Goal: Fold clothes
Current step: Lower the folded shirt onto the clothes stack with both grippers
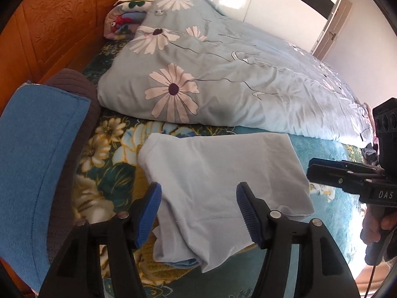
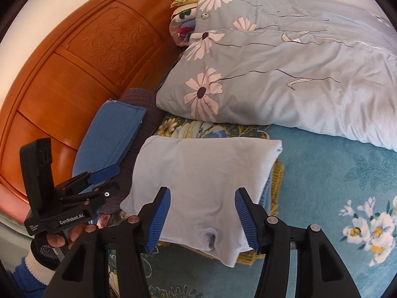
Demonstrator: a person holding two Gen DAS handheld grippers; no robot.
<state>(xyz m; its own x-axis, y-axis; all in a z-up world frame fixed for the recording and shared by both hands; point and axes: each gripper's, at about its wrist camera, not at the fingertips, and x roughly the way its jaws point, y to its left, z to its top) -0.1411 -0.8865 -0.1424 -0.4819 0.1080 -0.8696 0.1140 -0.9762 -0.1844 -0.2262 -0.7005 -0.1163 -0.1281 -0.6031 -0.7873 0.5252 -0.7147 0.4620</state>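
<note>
Lying partly folded on the teal floral bedspread [image 2: 335, 168], the pale blue cotton garment [image 2: 206, 173], with one edge rolled over near the far side and a loose flap hanging towards the cameras. Showing a small dark hole near the lower hem in the right wrist view. Resting partly over a yellow-fringed blue cloth [image 2: 274, 186] beneath it.

Hovering just above the near part of the garment, the left claw [image 1: 198, 211], black arms with ribbed blue pads standing wide apart, gripping nothing. Hovering likewise over the garment's near edge, the right claw [image 2: 202, 218], blue pads spread wide, gripping nothing. Appearing side-on at the right edge of the left wrist view, the right claw's black body, held by a hand [image 1: 377, 226] at its handle. Appearing at the lower left of the right wrist view, the left claw's body, held by a gloved hand [image 2: 57, 241] with a blue and white cuff.

Sitting to the left of the garment, a folded blue towelling cloth [image 1: 37, 161] on a brown ribbed cloth [image 1: 72, 84], both against the carved orange wooden headboard [image 2: 74, 69]. Lying bunched behind the garment, a light blue daisy-printed duvet [image 1: 223, 74], with colourful patterned pillows [image 1: 124, 17] beyond it.
</note>
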